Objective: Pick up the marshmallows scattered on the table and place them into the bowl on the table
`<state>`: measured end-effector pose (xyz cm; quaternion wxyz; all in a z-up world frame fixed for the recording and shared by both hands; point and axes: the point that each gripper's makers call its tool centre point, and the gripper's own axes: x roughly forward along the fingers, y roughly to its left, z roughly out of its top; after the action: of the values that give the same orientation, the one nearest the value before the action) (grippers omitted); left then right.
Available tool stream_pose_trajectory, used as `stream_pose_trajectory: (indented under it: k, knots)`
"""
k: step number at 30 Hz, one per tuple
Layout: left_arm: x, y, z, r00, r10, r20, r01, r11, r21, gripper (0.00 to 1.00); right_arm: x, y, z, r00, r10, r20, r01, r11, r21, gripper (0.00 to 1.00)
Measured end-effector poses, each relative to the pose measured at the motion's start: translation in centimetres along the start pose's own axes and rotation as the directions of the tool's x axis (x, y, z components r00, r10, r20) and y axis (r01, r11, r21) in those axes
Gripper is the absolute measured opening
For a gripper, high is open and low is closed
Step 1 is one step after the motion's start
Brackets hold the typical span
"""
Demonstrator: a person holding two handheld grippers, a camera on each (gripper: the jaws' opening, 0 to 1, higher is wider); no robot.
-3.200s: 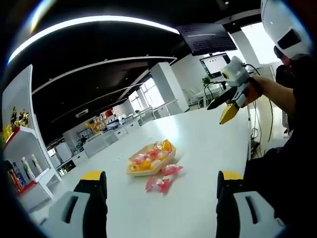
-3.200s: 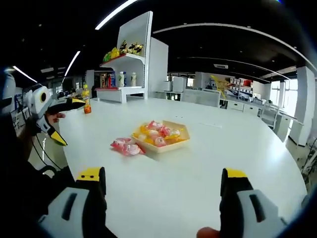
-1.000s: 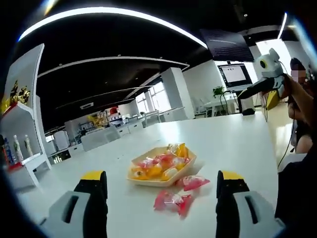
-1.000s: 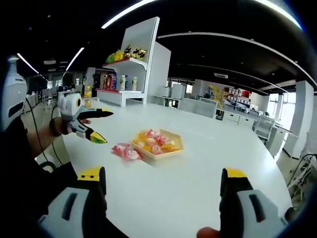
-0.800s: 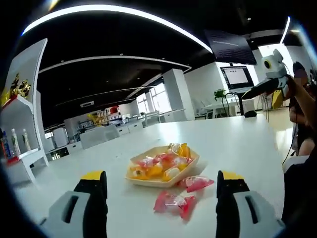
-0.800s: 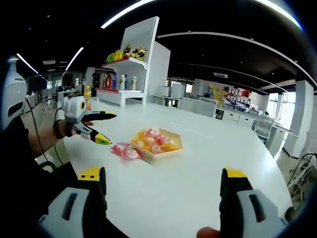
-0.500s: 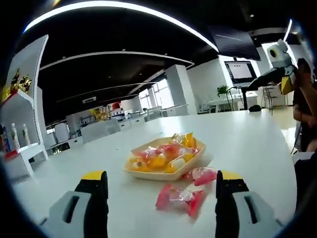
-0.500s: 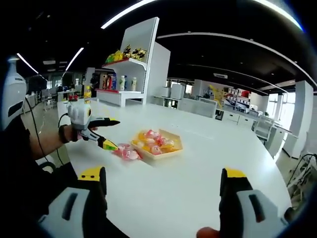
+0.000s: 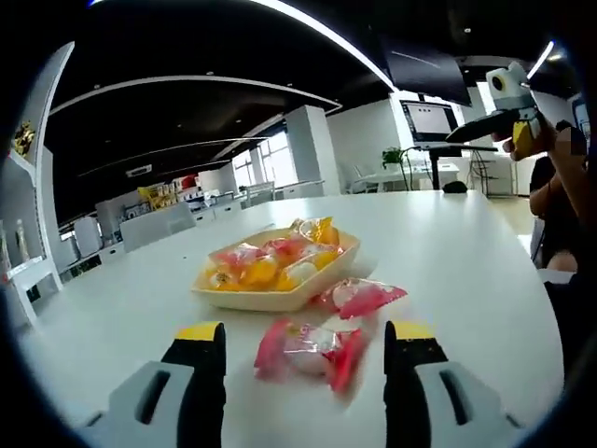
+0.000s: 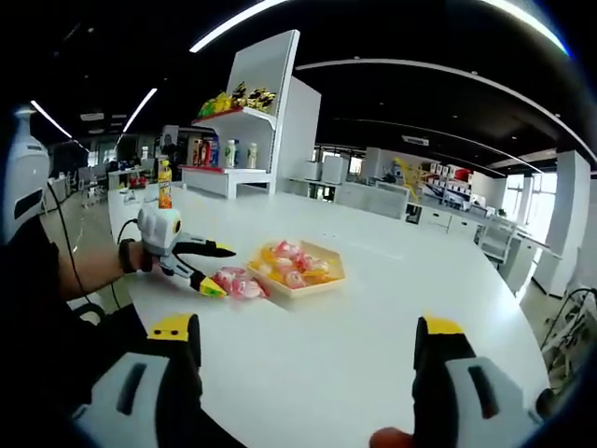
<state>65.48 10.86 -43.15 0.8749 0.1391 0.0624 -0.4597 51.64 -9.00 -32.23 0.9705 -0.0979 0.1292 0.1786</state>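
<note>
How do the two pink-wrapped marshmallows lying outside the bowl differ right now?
The nearer pink-wrapped marshmallow lies between the open yellow-tipped jaws of the left tool; the farther pink-wrapped marshmallow lies beyond them, beside the shallow beige bowl. The nearer is blurred, the farther sharper. Both rest on the white table.

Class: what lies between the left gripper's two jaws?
In the left gripper view, a pink-wrapped marshmallow lies on the white table between the open jaws.
</note>
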Motion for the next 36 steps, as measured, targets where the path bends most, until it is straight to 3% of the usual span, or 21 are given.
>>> stream_pose_trajectory:
  k: [3, 36]
  knots:
    - [0.34, 0.22, -0.15, 1.0, 0.003, 0.004, -0.003, 1.0, -0.028, 0.52, -0.02, -0.05, 0.02, 1.0, 0.0, 0.001, 0.0, 1.0, 0.0, 0.92]
    - [0.34, -0.05, -0.73, 1.0, 0.007, -0.019, -0.008, 0.998, -0.055, 0.32, 0.08, 0.03, -0.12, 1.0, -0.002, -0.009, 0.002, 1.0, -0.006, 0.91]
